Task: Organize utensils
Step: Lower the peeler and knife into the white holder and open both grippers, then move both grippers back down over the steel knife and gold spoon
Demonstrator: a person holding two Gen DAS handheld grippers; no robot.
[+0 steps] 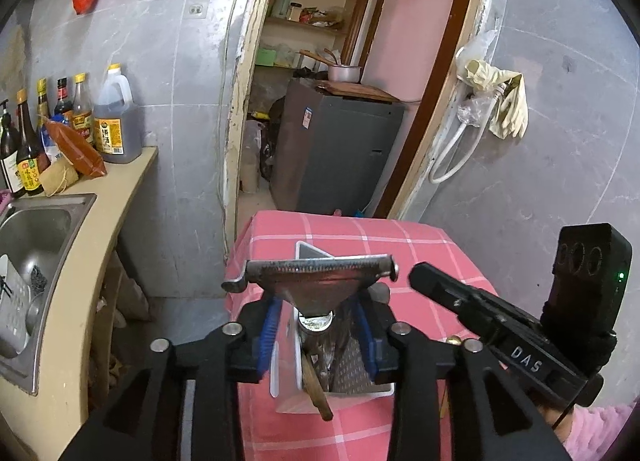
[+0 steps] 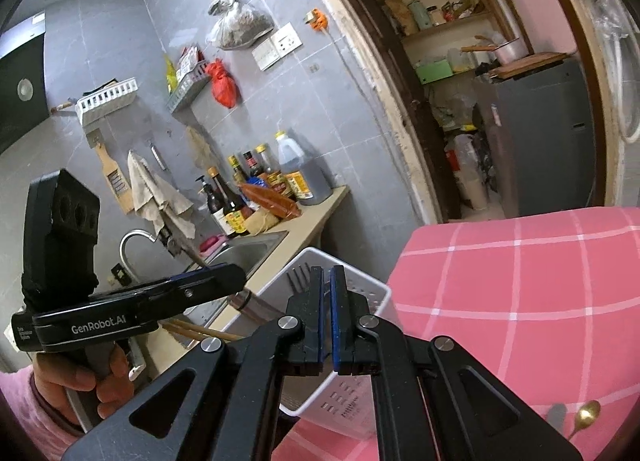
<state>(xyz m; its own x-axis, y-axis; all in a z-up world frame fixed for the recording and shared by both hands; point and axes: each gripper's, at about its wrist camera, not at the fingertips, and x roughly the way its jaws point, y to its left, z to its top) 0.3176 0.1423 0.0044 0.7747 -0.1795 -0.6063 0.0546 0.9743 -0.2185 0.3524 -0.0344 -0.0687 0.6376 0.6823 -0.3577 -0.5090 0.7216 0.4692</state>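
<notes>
A white slotted basket (image 1: 384, 391) stands on the pink checked tablecloth (image 1: 400, 245). Upright in it is a metal scraper (image 1: 320, 273) with a wide toothed blade, beside a wooden handle (image 1: 316, 393). My left gripper (image 1: 316, 321) is open, its blue pads (image 1: 267, 325) on either side of the scraper's tapered neck. My right gripper (image 2: 328, 301) is shut and holds nothing, and hovers at the basket (image 2: 368, 289), where fork tines (image 2: 300, 273) show. It also reaches in from the right (image 1: 416, 275) in the left wrist view. A gold spoon (image 2: 588, 415) lies on the cloth.
A steel sink (image 1: 36, 237) and a counter with sauce bottles (image 1: 80, 121) lie to the left of the table. Behind the table, a doorway opens onto a grey appliance (image 1: 340, 149) and shelves. A hand (image 2: 80, 381) holds the left gripper's grip.
</notes>
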